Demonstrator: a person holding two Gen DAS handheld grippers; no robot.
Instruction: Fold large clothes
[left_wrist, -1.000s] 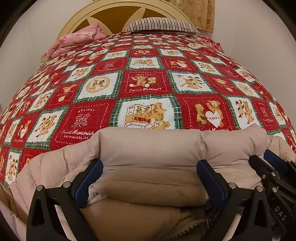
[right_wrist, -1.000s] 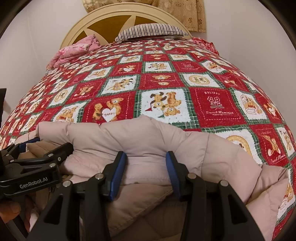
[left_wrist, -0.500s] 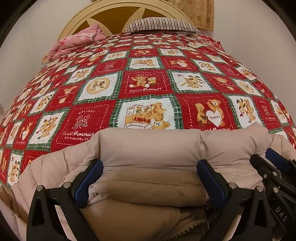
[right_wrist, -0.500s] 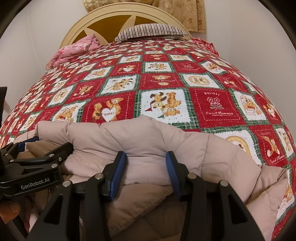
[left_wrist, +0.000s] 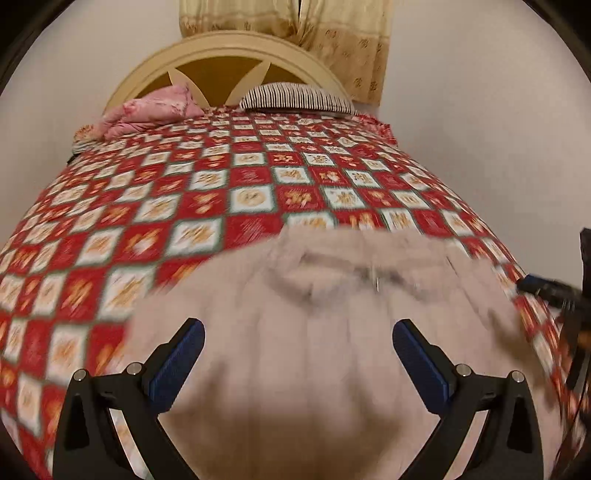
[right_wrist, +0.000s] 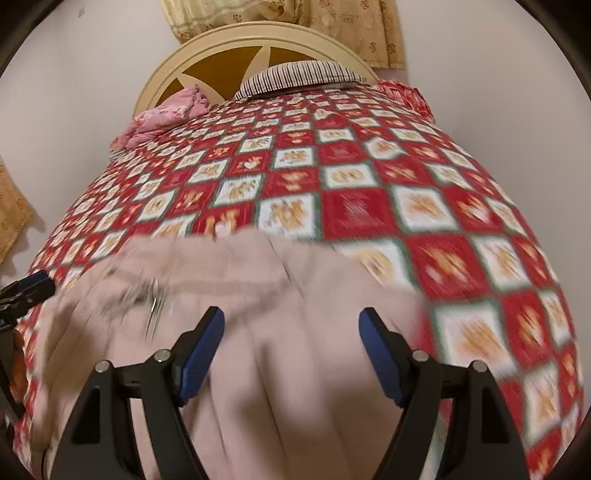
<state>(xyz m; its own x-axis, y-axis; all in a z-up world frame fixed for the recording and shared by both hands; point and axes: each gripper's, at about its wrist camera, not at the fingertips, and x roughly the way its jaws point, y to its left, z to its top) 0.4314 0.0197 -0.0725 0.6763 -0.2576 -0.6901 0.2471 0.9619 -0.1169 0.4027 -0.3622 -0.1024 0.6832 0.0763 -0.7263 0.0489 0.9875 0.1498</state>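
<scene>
Left gripper (left_wrist: 298, 343) and right gripper (right_wrist: 291, 332): jaws spread wide, nothing between the pads, both hanging above the beige padded coat (left_wrist: 332, 332). Coat lies on the near end of the red checked quilt (left_wrist: 229, 192), frames motion-blurred. My read – fold just laid; next, press the bulk flat and square the edges before regripping. No containers in view.

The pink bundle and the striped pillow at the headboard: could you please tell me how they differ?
The pink bundle is floral pink and crumpled into a heap; the striped pillow has dark and light stripes and lies flat and smooth. The bundle sits left, the pillow nearer the middle. Both rest at the head of the quilt.
</scene>
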